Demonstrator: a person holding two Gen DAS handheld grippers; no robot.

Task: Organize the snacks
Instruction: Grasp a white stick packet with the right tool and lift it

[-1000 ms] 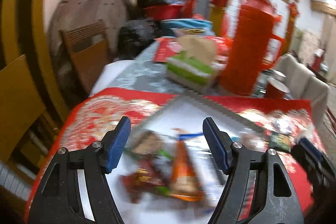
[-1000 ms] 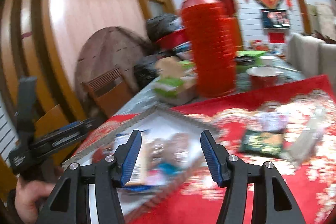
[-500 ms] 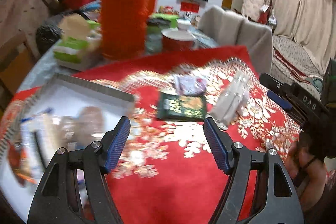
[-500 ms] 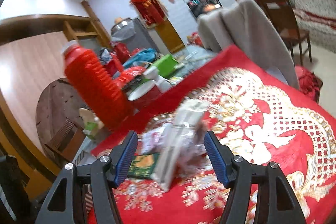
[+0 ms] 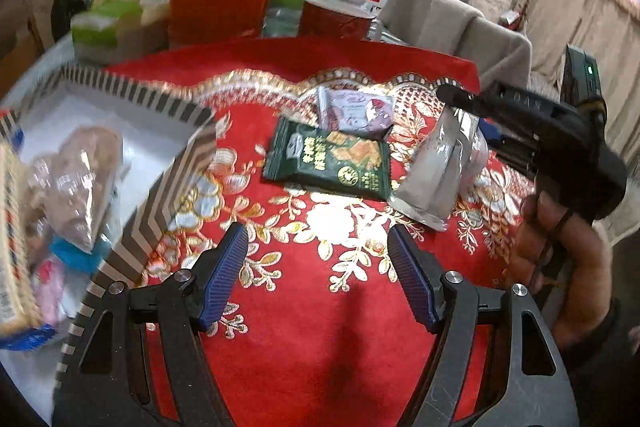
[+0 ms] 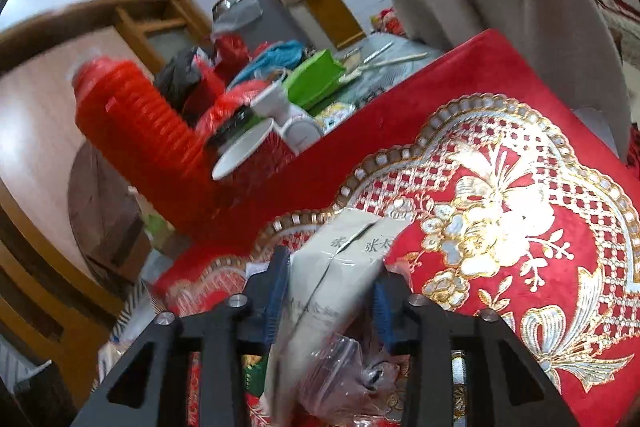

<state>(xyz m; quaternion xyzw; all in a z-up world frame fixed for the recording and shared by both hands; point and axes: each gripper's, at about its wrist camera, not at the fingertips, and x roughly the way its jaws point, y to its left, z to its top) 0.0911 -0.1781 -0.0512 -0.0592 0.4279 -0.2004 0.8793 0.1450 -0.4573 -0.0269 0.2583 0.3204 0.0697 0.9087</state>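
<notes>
Silver packet (image 6: 340, 291) — now between closing fingers (image 6: 276, 291)

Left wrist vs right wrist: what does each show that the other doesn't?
Only left wrist: the striped box with snacks inside, the green packet, the purple packet, the open left gripper and the hand carrying the right gripper.

Only right wrist: the right gripper's jaws closing on the grey pouch, and a green container behind.

Both: grey pouch, red tablecloth, red flask, red bowl.
</notes>
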